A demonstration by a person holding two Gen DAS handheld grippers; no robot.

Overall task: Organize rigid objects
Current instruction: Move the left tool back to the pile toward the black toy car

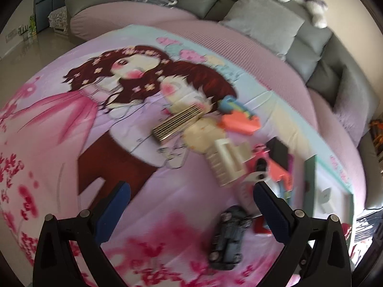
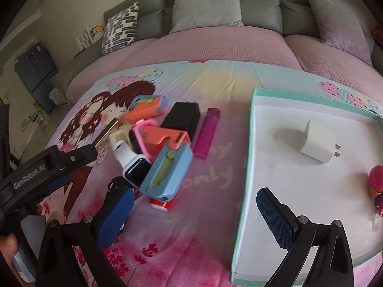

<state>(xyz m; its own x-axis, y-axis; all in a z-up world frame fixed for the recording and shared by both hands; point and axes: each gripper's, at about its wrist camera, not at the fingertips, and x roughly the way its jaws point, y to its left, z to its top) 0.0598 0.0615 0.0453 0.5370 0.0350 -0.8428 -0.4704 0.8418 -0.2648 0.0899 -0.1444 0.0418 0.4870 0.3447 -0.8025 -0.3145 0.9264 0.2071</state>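
On the printed bedspread (image 2: 215,79), toward its middle and left of the tray (image 2: 249,143), lies the pile still to be sorted: a blue case (image 2: 167,174) on top, a coral piece (image 2: 165,136), a white watch (image 2: 134,165), a black box (image 2: 183,117) and a purple lighter (image 2: 207,132) at the pile's right edge, apart from the rest. These all look light and stiff, with smooth plastic faces that could slip; the lighter and the black box offer flat parallel sides, so a grip across the narrow width seems safest, while the watch's curved band may roll. A toy car (image 1: 228,236) lies just ahead of the left gripper (image 1: 191,193), whose fingers stand spread wide and hold nothing. The right gripper (image 2: 198,205) is likewise released and empty, hovering over the tray's near left wall. Inside the tray rest a white charger (image 2: 316,143) and, at its right edge, a pink toy (image 2: 377,179); most of its floor is bare, giving room to set things down. The raised rim must be cleared coming in from the left. The bedding is soft, so pressing down will sink things.
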